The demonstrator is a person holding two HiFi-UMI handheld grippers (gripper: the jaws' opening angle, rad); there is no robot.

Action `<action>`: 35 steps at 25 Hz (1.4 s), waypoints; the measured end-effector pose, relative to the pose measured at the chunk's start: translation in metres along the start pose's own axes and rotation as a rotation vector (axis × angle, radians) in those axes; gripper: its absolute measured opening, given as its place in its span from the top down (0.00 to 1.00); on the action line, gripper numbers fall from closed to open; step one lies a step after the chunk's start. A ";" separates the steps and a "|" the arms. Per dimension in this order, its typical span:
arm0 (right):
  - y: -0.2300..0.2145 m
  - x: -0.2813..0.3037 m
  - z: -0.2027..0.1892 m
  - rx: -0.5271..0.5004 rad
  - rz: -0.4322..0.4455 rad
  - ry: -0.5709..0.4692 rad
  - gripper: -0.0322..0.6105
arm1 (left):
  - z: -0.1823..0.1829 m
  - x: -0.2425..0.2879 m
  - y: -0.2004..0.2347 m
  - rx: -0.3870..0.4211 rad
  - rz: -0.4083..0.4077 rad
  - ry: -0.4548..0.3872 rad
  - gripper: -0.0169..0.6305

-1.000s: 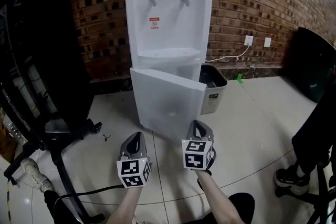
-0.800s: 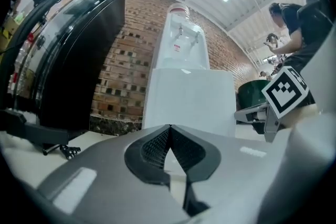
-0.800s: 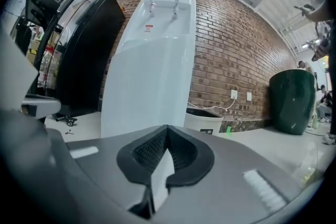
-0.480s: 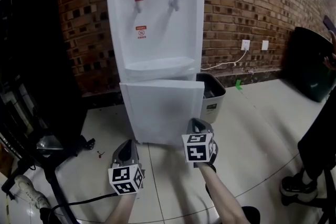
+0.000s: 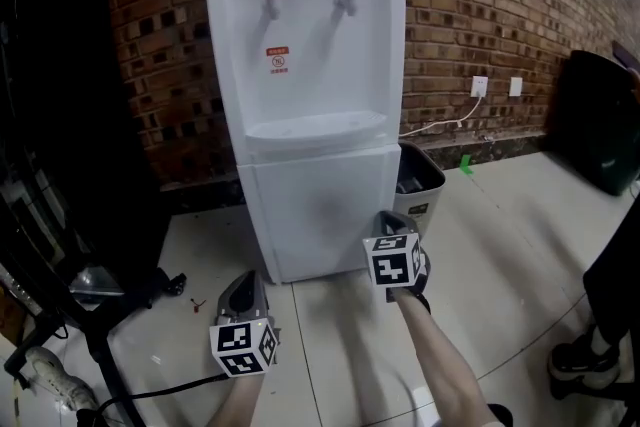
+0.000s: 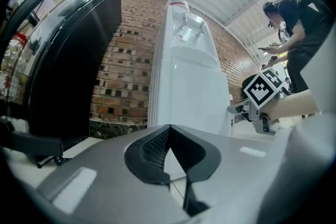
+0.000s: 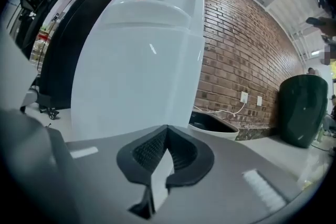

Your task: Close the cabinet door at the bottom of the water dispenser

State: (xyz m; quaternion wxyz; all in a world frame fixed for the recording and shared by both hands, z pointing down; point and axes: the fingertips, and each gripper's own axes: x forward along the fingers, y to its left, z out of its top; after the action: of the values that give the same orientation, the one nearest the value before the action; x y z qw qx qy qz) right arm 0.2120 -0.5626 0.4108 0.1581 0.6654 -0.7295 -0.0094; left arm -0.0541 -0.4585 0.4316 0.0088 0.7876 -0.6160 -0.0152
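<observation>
The white water dispenser (image 5: 305,65) stands against the brick wall. Its bottom cabinet door (image 5: 320,210) lies flush with the body, with no gap showing. My right gripper (image 5: 389,217) is shut with nothing in it, its tip at the door's lower right edge; I cannot tell whether it touches. In the right gripper view the door (image 7: 136,81) fills the space just beyond the closed jaws (image 7: 167,127). My left gripper (image 5: 245,279) is shut and empty, low and left of the door, apart from it. In the left gripper view its tips (image 6: 168,126) meet before the dispenser (image 6: 186,92).
A grey waste bin (image 5: 421,183) stands tight against the dispenser's right side. A tall black cabinet (image 5: 70,115) and a wheeled stand base (image 5: 100,287) are at the left. Wall sockets (image 5: 480,86) with a white cord, a dark green bin (image 5: 600,120) and a person's foot (image 5: 585,370) are at the right.
The cabinet door has swung from ajar to flush with the dispenser. My right gripper moved forward with it. The left gripper also moved forward, staying low.
</observation>
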 end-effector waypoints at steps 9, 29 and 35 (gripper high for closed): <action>0.006 0.017 -0.009 -0.037 0.009 0.038 0.95 | 0.003 0.008 0.002 0.002 0.001 -0.010 0.95; 0.115 -0.273 0.046 0.295 0.234 -0.334 0.95 | 0.091 -0.197 -0.045 0.076 -0.104 -0.109 0.95; 0.167 -0.317 0.006 0.227 0.322 -0.276 0.95 | 0.062 -0.242 -0.022 -0.016 -0.033 -0.067 0.95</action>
State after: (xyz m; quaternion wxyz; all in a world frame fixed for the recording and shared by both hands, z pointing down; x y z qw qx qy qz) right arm 0.0693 -0.2365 0.3732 -0.0197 0.5465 -0.8372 0.0071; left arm -0.0927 -0.2181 0.3725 -0.0056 0.7966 -0.6026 -0.0466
